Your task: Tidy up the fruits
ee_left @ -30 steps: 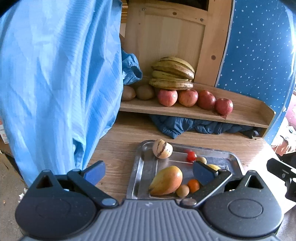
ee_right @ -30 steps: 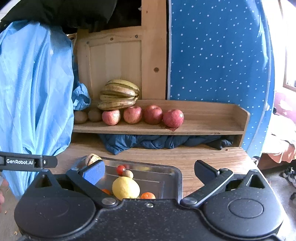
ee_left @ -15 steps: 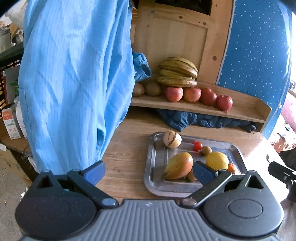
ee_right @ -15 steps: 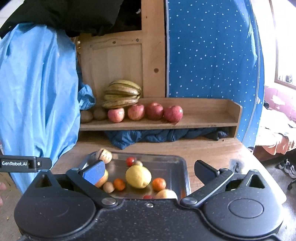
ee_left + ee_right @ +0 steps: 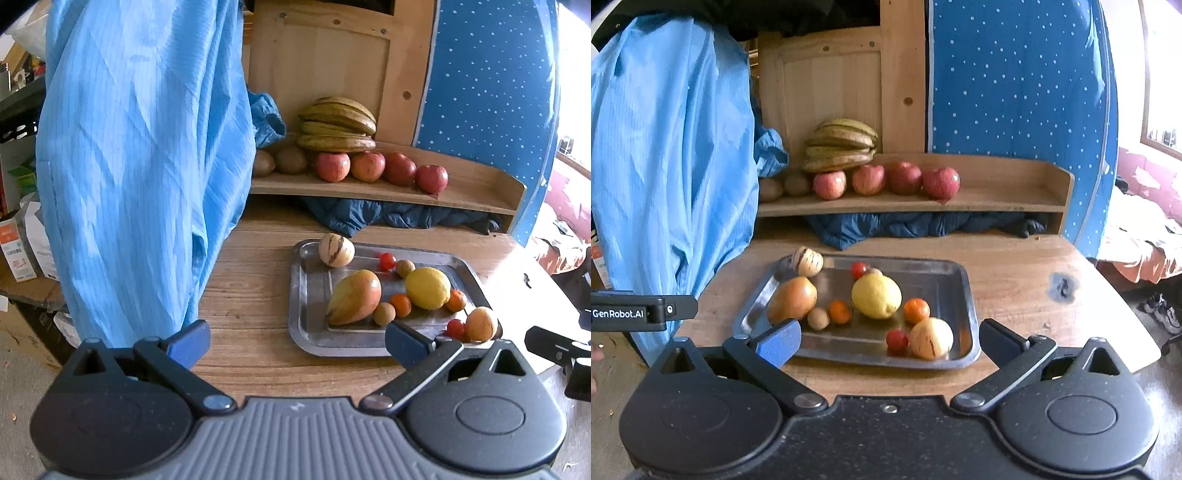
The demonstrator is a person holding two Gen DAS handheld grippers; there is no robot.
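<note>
Four red apples (image 5: pixel 886 180) on the wooden shelf (image 5: pixel 997 192); one orange-yellow mango (image 5: pixel 792 300) in the steel tray (image 5: pixel 967 295) – pointed end toward the near-left; both tools – left (image 5: pixel 295 341), right (image 5: pixel 888 341) – gape empty.

Light blue garment (image 5: pixel 665 155) hangs over worktop's (image 5: pixel 1015 280) left edge. Dark blue cloth (image 5: pixel 923 225) bunched at back edge, under the wooden ledge. Blue dotted panel (image 5: pixel 1015 81) stands behind, right; pale wood panel (image 5: pixel 834 85) behind centre. Dark stain (image 5: pixel 1062 288) nr worktop's right edge. Boxes (image 5: pixel 16 236) off left side.
</note>
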